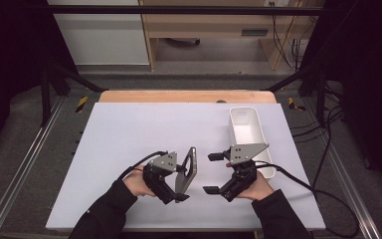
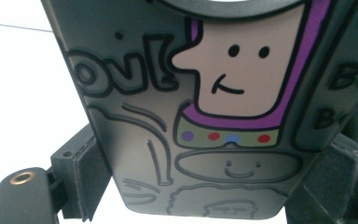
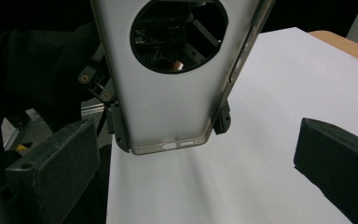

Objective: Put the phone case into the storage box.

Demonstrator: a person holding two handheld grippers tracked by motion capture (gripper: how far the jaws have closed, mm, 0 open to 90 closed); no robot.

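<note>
A grey phone case [image 1: 189, 171] with a round camera hole stands on edge above the white mat [image 1: 139, 129], and my left gripper [image 1: 178, 185] is shut on its lower end. In the left gripper view the case [image 2: 223, 93] shows a cartoon face with purple trim, and the pads [image 2: 85, 179] press on both its sides. My right gripper [image 1: 213, 173] stands open just right of the case, with nothing between its fingers. In the right gripper view the plain inner side of the case [image 3: 168, 102] hangs ahead, beyond my right gripper [image 3: 191, 158], whose jaws stand wide apart.
A white oblong bin [image 1: 246, 130] sits on the mat at the right, just behind the right hand. A wooden table edge [image 1: 186, 95] runs along the far side of the mat. Metal rails and cables flank the table.
</note>
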